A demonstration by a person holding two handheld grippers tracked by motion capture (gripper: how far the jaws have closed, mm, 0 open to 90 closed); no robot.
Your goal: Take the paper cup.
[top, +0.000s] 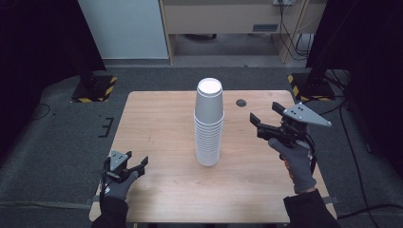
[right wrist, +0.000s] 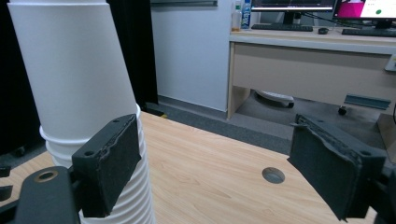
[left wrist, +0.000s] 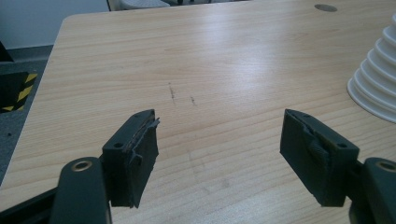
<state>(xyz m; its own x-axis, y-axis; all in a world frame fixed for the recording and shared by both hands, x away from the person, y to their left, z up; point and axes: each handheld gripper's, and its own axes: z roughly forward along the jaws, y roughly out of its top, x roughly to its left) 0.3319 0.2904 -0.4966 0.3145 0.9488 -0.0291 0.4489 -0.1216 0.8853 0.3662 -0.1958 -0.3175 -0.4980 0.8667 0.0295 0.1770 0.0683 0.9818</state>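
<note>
A tall stack of upturned white paper cups (top: 209, 123) stands in the middle of the wooden table (top: 161, 114). My right gripper (top: 264, 111) hovers to the right of the stack, level with its upper half, open with nothing between its jaws. In the right gripper view the stack (right wrist: 74, 70) rises just beyond the left pad, apart from my right gripper (right wrist: 215, 154). My left gripper (top: 137, 160) rests low near the table's front left corner, open and empty. In the left gripper view the stack's base (left wrist: 376, 84) sits off to the right of my left gripper (left wrist: 219, 135).
A round cable hole (top: 241, 102) lies in the tabletop behind and to the right of the stack. Stands with yellow-and-black striped bases (top: 95, 88) sit on the floor at both far corners, with cables (top: 351, 142) along the right. A desk (right wrist: 317, 60) stands farther back.
</note>
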